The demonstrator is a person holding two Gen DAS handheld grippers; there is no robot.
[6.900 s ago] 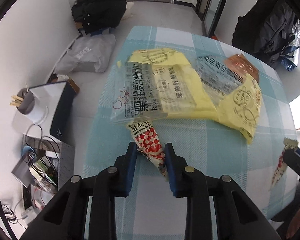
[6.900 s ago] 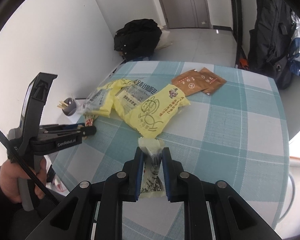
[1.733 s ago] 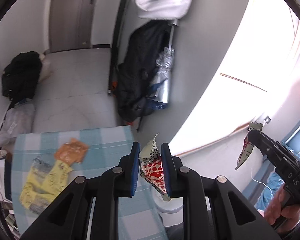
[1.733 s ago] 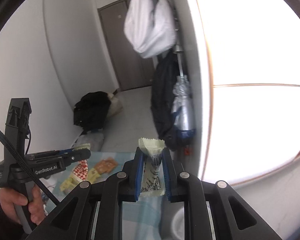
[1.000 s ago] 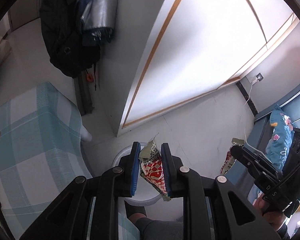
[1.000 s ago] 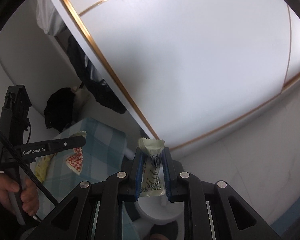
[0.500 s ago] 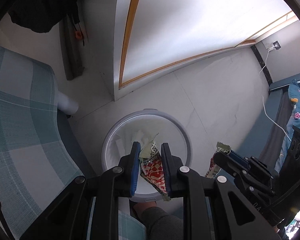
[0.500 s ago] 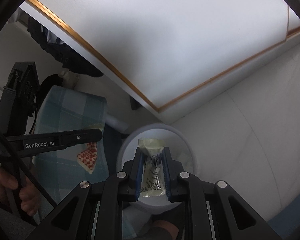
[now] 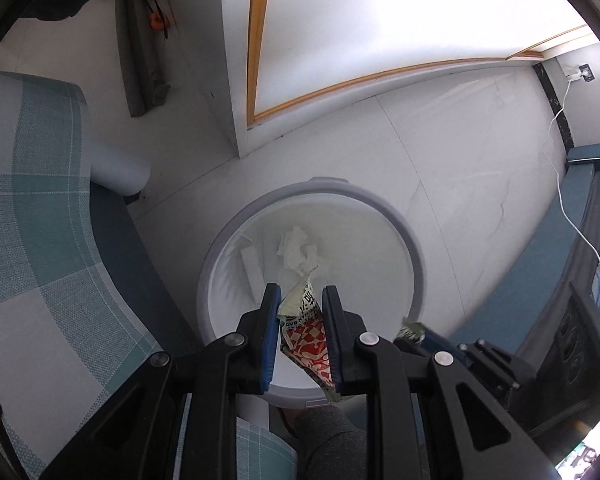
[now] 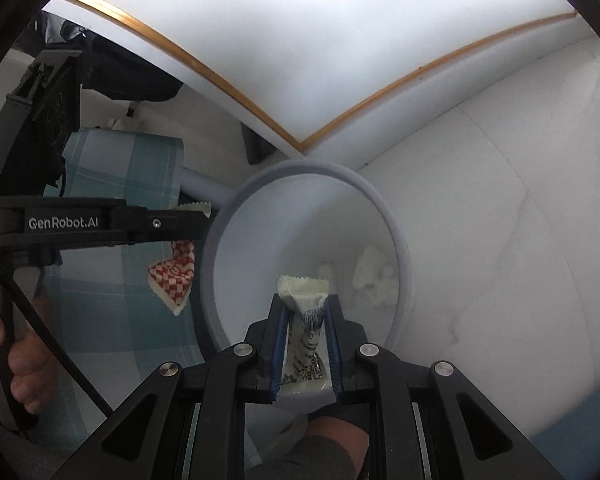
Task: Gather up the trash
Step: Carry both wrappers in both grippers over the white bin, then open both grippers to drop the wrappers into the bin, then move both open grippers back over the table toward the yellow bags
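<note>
A round white trash bin (image 9: 416,264) stands on the floor right below both grippers, crumpled white paper (image 9: 296,250) at its bottom. My left gripper (image 9: 300,300) is shut on a red-and-white checked wrapper (image 9: 306,334) and hangs over the bin's near rim. In the right wrist view the same wrapper (image 10: 172,276) dangles at the bin's left rim (image 10: 206,264). My right gripper (image 10: 305,308) is shut on a pale green wrapper (image 10: 304,328) with a barcode, above the bin's opening. Its tip (image 9: 410,330) shows at the bin's right edge in the left wrist view.
The table with the teal checked cloth (image 9: 28,248) lies left of the bin, its white leg (image 9: 118,170) close by. A white wall panel with gold trim (image 9: 260,40) rises behind. A dark sofa edge (image 9: 540,292) and white cable (image 9: 572,208) lie right. A grey-clad leg (image 9: 324,436) stands below the bin.
Both grippers have sunk toward the bin and tilted further down, so it looms larger. The right gripper has come in close beside the left. Both wrappers stay gripped.
</note>
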